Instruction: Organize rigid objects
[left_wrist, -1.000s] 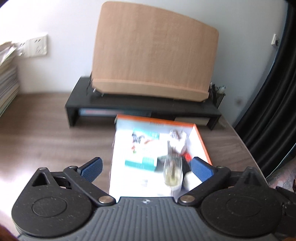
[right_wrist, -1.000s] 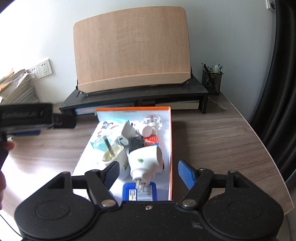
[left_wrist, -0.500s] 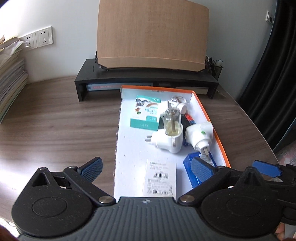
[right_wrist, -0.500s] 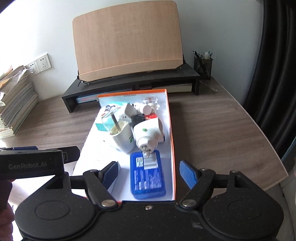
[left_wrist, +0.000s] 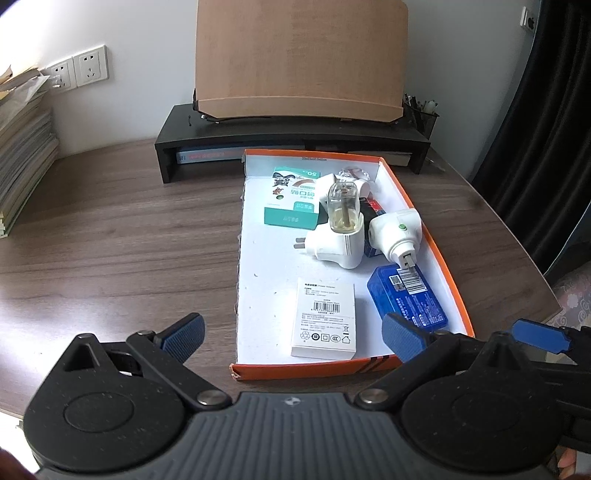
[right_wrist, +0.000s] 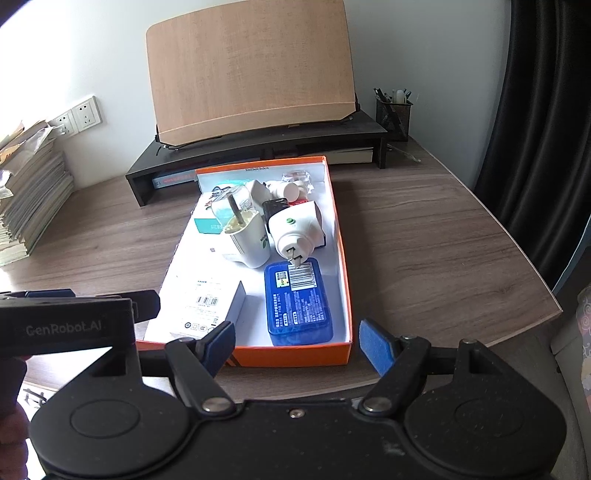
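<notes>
Orange-rimmed and white inside, the shallow box (left_wrist: 424, 206) sits on the wooden worktop (left_wrist: 110, 236) with the rigid items inside it: a white carton (left_wrist: 325, 317) near the front, a blue case (right_wrist: 297, 302) beside it on the right wall, two white plug-in units (left_wrist: 338, 243) further in, and a teal packet (left_wrist: 291, 201) towards the back. Both views have pulled back over the last second, so the whole box now shows, front edge included. The left hand-held gripper (left_wrist: 291, 332) hangs released and empty over the front rim, and so does the right hand-held gripper (right_wrist: 297, 341), jaws spread wide with nothing between them. With everything boxed and both tools clear, this looks like the tidy-up winding down, or a fresh pick being lined up.
</notes>
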